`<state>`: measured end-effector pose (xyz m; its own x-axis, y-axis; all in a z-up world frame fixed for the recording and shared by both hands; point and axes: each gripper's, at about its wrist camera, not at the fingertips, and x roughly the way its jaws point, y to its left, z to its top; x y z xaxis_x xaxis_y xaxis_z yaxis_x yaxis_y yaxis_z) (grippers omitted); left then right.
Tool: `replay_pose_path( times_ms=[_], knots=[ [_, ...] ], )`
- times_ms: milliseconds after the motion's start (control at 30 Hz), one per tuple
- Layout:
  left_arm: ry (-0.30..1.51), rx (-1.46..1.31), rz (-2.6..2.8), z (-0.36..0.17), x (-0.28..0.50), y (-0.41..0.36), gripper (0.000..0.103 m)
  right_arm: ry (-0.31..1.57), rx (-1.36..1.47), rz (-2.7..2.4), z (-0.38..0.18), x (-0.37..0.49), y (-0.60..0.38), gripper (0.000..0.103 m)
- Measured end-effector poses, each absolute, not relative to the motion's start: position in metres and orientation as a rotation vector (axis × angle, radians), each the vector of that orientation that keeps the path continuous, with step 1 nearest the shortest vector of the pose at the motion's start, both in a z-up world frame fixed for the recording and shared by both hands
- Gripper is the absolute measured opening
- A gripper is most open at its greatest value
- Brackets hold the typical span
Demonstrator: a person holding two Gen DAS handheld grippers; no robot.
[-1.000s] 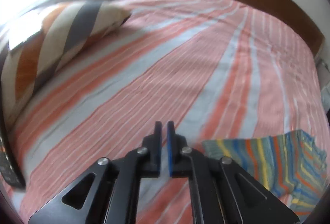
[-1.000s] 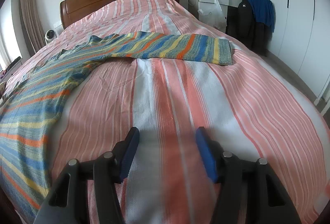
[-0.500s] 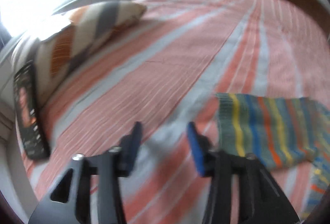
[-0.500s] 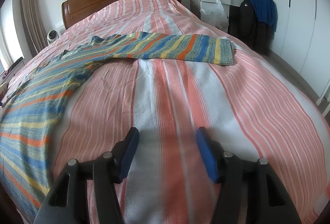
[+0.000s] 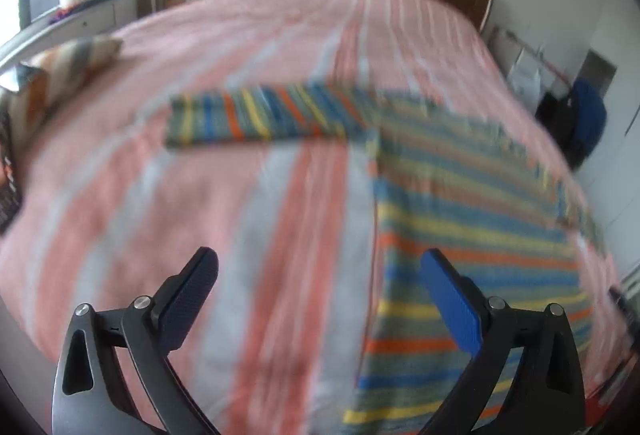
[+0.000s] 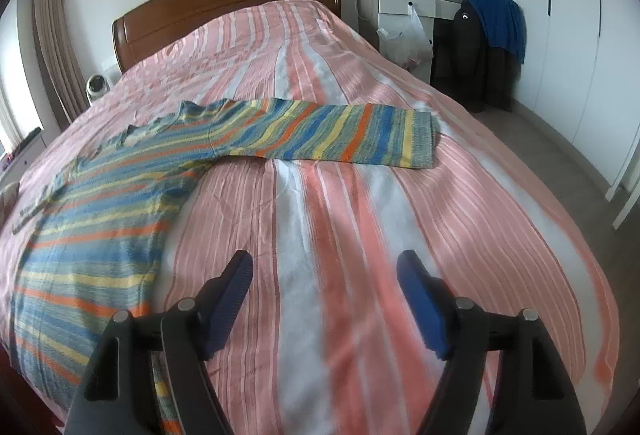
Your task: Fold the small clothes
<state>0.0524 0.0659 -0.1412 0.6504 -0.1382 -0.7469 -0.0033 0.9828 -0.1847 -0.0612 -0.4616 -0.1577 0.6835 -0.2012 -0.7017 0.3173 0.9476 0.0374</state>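
Two handheld grippers hung above a bed covered in a salmon-pink and white striped bedspread [image 6: 340, 219], and neither held anything. The left gripper [image 5: 318, 269] had its blue-padded fingers [image 5: 450, 301] spread wide and released, the right-hand finger hanging over the body of the striped knit sweater in blue, yellow, orange and green [image 5: 472, 231], though the blurred left view did not show whether it touched the cloth. In that view the sweater lay flat on the bedspread from about 12 to 4 o'clock, one sleeve [image 5: 256, 119] stretched out straight toward 11 o'clock. The right gripper [image 6: 324, 263] was likewise released, its fingers [image 6: 420, 295] wide apart over bare bedspread, well apart from the sweater's other sleeve [image 6: 340, 133], which reached toward 1 o'clock with its cuff lying flat. In the right view the sweater body ran down toward 8 o'clock, just beside the left-hand finger. A brown wooden headboard [image 6: 224, 15] stood at 12 o'clock, a striped orange and grey pillow [image 5: 60, 71] lay at 10 o'clock in the left view, and dark and blue jackets [image 6: 488, 39] hung at 2 o'clock.
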Motion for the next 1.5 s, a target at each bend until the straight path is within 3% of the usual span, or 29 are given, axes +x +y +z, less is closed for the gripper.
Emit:
replay_pose_path(
  times_ms=[200, 367, 1500],
  knots=[
    [0.875, -0.147, -0.027, -0.183, 0.05, 0.053, 0.101, 0.819, 0.127, -0.317, -0.191, -0.055, -0.459, 0.075],
    [0.851, -0.126, -0.031, -0.19, 0.044, 0.055, 0.101, 0.781, 0.094, -0.313, -0.206, -0.058, -0.458, 0.082],
    [0.863, -0.086, -0.017, -0.196, 0.033, 0.052, 0.103, 0.752, 0.068, -0.322, -0.213, -0.062, -0.454, 0.085]
  ],
)
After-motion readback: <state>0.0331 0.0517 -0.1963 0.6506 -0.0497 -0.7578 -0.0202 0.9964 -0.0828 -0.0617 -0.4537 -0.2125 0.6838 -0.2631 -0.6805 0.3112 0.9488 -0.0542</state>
